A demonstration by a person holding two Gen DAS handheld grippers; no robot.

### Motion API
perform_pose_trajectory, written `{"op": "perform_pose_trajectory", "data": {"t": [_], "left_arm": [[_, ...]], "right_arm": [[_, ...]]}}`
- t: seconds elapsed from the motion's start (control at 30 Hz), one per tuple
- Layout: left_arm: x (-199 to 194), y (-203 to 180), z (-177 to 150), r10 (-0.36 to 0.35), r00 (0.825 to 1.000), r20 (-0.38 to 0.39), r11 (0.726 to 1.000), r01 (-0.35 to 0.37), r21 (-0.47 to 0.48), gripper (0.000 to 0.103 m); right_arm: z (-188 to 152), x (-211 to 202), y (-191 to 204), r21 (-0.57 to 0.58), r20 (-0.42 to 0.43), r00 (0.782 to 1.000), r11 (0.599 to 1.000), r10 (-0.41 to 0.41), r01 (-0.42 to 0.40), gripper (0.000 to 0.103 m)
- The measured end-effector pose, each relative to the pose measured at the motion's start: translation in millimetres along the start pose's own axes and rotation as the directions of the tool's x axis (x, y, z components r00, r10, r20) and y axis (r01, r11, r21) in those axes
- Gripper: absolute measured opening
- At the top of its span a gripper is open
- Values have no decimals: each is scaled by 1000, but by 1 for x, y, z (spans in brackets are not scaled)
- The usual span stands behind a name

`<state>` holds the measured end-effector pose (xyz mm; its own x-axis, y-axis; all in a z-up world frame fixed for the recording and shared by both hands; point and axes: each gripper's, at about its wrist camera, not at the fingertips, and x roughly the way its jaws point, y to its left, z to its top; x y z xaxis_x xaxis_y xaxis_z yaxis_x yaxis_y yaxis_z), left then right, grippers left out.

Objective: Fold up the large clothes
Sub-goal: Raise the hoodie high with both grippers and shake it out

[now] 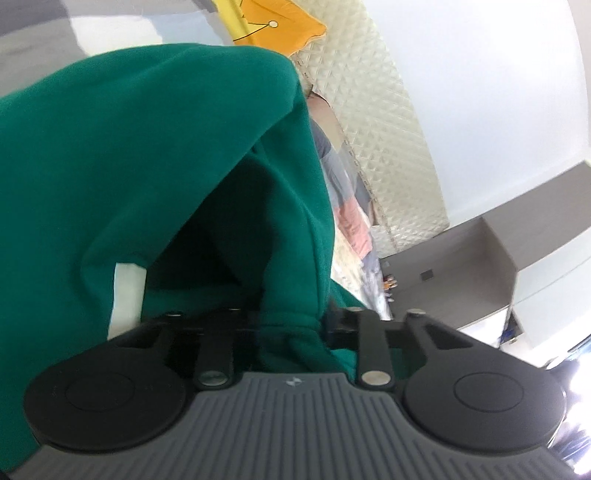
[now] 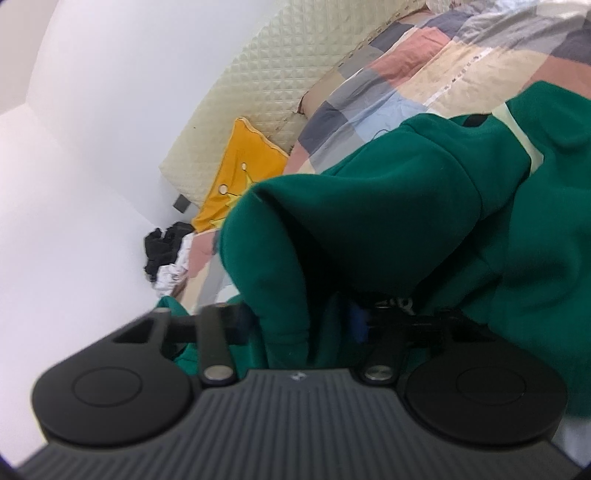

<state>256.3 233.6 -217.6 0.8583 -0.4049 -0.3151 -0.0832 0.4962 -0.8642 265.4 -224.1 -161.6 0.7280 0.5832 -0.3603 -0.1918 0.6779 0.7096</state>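
Left wrist view: the left gripper [image 1: 291,325] has a bunched fold of the green garment [image 1: 140,177] between its two black fingers, and the cloth's stitched hem sits right at the jaws, so it looks clamped on the fabric. From there the garment rises and billows up and to the left, filling most of the picture; a pale strip [image 1: 127,295] shows on its lower left part. Past its right edge lie a patchwork quilt [image 1: 343,195], a cream quilted headboard [image 1: 384,129], a yellow cushion [image 1: 280,26] at the top and a grey shelf unit [image 1: 491,266].

In the right wrist view the right gripper [image 2: 295,325] likewise has a thick fold of the same green garment [image 2: 388,206] pinched between its fingers. The cloth drapes over the jaws and spreads up and to the right, over the quilt [image 2: 388,74]. Behind it, to the left, the yellow cushion [image 2: 240,173] leans on the headboard [image 2: 266,96], with dark and white clothes [image 2: 166,254] heaped near the white wall [image 2: 81,147].
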Motion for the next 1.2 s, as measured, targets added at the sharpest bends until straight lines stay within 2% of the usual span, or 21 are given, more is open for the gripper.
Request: {"op": "perform_pose_trajectory", "data": {"t": [0.03,0.1,0.17,0.27,0.4,0.53,0.67,0.7,0.87,0.9,1.0,1.07,1.2], "left_arm": [[-4,-1,0,-9,1000,4,1000,9,7,21],[-16,-4,-3,-31,999,41,999,30,30,18],[-34,-4,-8,-94,992,80,995,91,39,16],[-64,-11,-14,-187,972,143,980,175,93,16],[-96,-27,-22,-251,949,192,961,219,170,15],[-123,-54,-34,-264,930,256,946,198,257,15],[-152,-71,-45,-297,915,274,925,204,320,15],[-158,-74,-38,-307,910,278,919,208,335,15],[-199,-142,-28,-365,877,313,884,221,412,15],[-204,-174,-24,-374,871,319,879,223,423,15],[-231,-224,-20,-384,850,361,869,200,453,15],[-245,-254,-17,-399,831,386,847,174,502,15],[-270,-312,1,-434,804,407,828,178,531,15]], "right_arm": [[-1,0,1,-16,-3,1000,1000,-4,4,23],[-2,-3,4,-24,3,1000,1000,12,-11,21],[-3,-11,8,-32,12,999,998,46,-46,19],[-6,-27,23,-91,33,996,993,82,-79,19],[-9,-54,44,-151,57,992,983,116,-106,19],[-5,-88,70,-215,94,983,967,160,-137,19],[9,-127,101,-295,138,968,942,210,-162,18],[15,-137,110,-311,149,963,935,226,-171,18],[51,-182,172,-437,213,932,882,292,-176,18],[58,-189,182,-449,222,927,876,302,-177,18],[84,-218,220,-500,255,904,847,343,-181,18],[100,-236,242,-524,278,889,833,363,-176,17],[130,-268,281,-551,310,877,821,366,-148,17]]}}
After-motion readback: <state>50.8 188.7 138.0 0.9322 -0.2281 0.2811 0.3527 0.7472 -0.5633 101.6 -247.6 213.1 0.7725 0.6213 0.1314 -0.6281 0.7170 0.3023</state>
